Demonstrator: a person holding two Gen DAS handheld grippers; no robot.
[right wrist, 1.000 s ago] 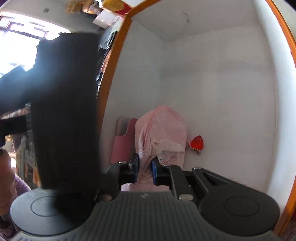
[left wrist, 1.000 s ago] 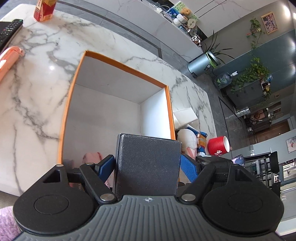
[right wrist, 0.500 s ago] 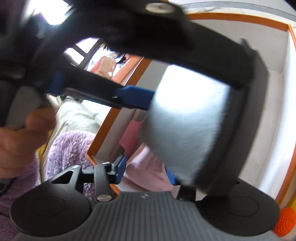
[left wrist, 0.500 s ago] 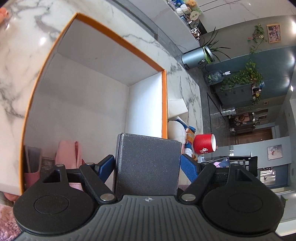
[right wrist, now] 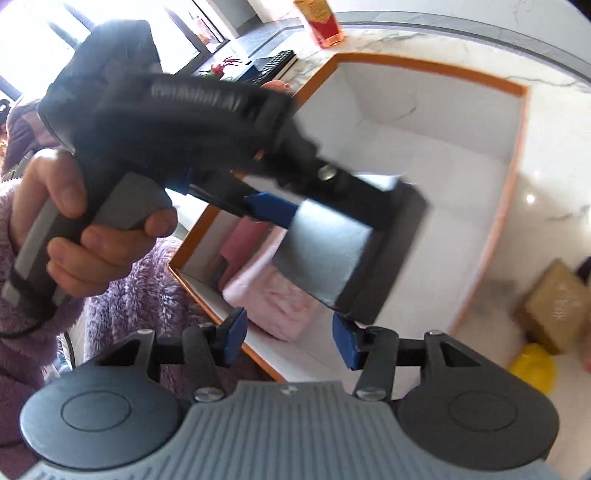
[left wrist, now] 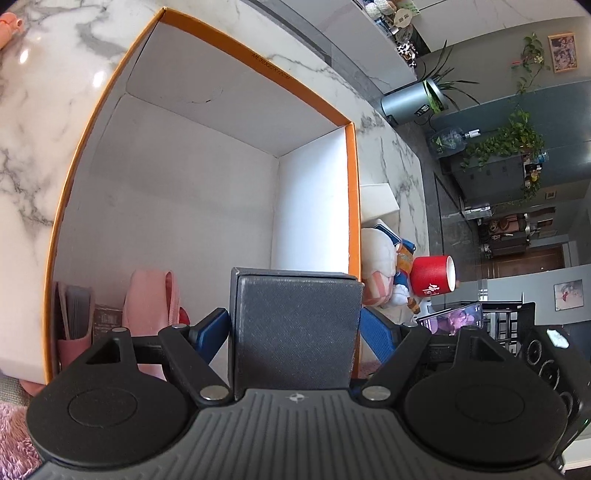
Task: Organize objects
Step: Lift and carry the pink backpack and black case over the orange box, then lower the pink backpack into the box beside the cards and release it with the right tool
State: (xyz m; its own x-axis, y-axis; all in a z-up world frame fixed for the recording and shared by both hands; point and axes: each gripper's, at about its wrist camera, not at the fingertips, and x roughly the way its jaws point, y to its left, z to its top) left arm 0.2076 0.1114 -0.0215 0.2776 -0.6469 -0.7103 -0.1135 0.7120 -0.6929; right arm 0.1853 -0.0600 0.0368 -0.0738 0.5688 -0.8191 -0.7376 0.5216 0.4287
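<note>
My left gripper [left wrist: 295, 332] is shut on a dark grey textured box [left wrist: 295, 325], held over the near end of an open white carton with an orange rim [left wrist: 352, 192]. Inside the carton, at the near wall, lie a pink pouch [left wrist: 151, 295], a pink card holder [left wrist: 70, 321] and a small red tag [left wrist: 183, 315]. In the right wrist view the dark box [right wrist: 321, 258] hangs tilted above the pink pouch [right wrist: 273, 302]. My right gripper [right wrist: 290, 341] is above the carton's near corner; its jaws are opening and nothing is between them.
A plush toy [left wrist: 380, 266], a red cup [left wrist: 432, 280] and a phone [left wrist: 450, 317] lie right of the carton. A juice carton [right wrist: 323, 22] and a remote [right wrist: 273, 62] stand on the marble top beyond. A hand [right wrist: 74, 221] in a purple fuzzy sleeve grips the left gripper's handle.
The right gripper let go of the pink pouch, opened and rose out of the carton. The left gripper sank a little nearer the carton with the dark box still in it.
</note>
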